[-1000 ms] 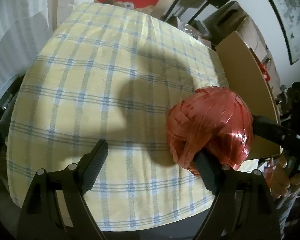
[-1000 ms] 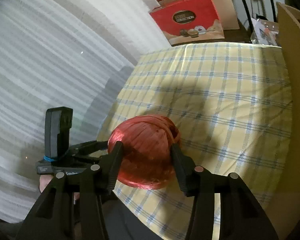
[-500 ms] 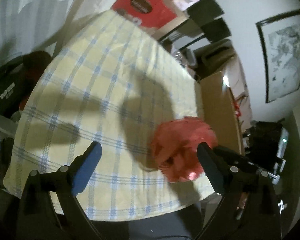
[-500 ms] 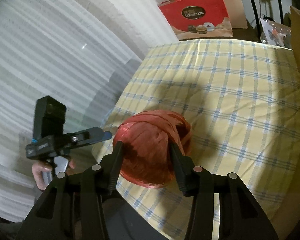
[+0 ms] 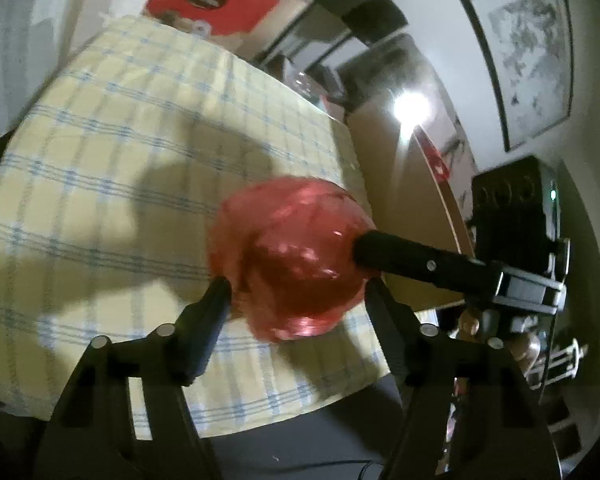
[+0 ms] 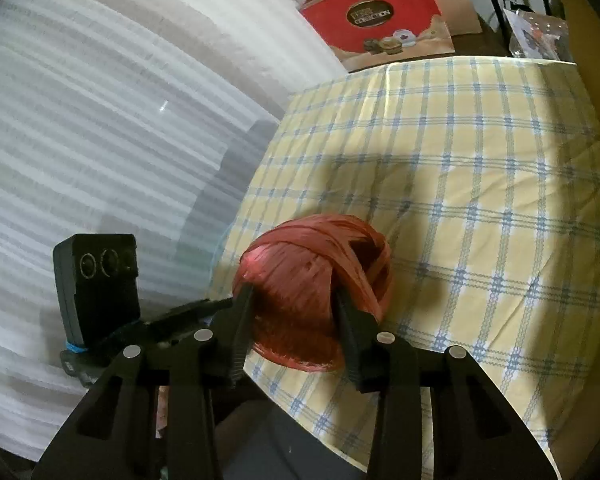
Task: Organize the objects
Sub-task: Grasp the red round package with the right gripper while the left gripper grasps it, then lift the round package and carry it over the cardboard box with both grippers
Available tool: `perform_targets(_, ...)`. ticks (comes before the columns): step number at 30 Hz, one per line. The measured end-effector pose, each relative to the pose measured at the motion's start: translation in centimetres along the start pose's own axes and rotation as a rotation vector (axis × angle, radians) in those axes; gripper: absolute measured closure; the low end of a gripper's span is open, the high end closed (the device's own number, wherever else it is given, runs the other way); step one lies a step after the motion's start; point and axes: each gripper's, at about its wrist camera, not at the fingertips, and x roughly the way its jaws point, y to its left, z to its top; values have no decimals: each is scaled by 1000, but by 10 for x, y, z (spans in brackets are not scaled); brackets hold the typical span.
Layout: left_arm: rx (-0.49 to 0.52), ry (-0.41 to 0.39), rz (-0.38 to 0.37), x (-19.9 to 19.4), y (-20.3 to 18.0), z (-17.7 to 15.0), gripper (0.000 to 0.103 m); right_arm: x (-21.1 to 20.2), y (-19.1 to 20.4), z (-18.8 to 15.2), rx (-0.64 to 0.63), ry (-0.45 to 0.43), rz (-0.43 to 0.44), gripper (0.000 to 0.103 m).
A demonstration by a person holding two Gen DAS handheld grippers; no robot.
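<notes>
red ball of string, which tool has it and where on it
The right tool grips the red ball of string across its near sides. The left tool brackets it, contact unclear.

Only one word can be read: "COLLECTION", in a dark oval on the red box (image 6: 384, 20) at twelve o'clock in the right wrist view; the line above it is illegible.

I'm working in a lived-in home room: a table under a yellow checked tablecloth (image 6: 480, 184), a framed ink painting (image 5: 524, 48) on the wall, and red gift boxes (image 6: 380, 20) stacked behind.
</notes>
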Motion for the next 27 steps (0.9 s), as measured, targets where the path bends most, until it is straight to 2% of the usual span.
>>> perform_targets(4, 58, 0, 33, 3, -13, -1, 44, 1, 2, -1, -12, -1, -6, 65)
perform_targets(12, 111, -15, 51, -2, -36, 4, 46, -13, 3, 0, -10, -35, -16, 65)
perform_targets(20, 172, -31, 36, -3, -76, 21, 46, -56, 7, 8, -33, -105, -47, 65)
perform_targets(27, 228, -41, 6, 4, -128, 42, 46, -105, 6, 19, -45, -181, -88, 65)
